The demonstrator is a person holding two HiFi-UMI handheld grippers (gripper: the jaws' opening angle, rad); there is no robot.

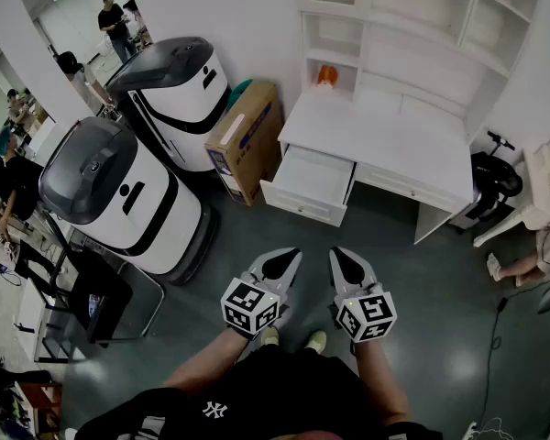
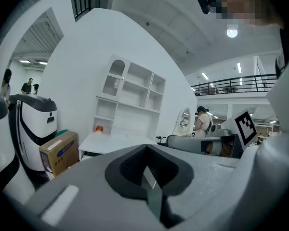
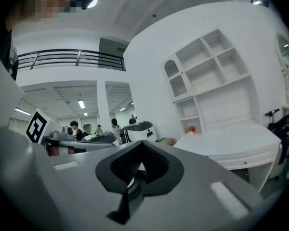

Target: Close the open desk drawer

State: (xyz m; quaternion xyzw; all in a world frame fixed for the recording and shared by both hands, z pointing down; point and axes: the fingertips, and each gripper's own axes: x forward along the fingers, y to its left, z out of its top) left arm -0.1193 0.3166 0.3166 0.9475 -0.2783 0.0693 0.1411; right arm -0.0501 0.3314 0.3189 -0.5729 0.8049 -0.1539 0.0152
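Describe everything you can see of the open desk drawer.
The drawer is white, seemingly painted wood, a shallow open-topped box. It is pulled well out from the left end of the white desk, level, and its inside looks bare. A cardboard box stands close on its left. No gripper touches it.

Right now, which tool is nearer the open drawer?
Left, by a little. The left tool sits in front of the open drawer's middle; the right tool sits off toward its right corner. Neither touches it.

orange item (image 1: 325, 75) too small to identify, shelf (image 1: 422, 26) top cut off
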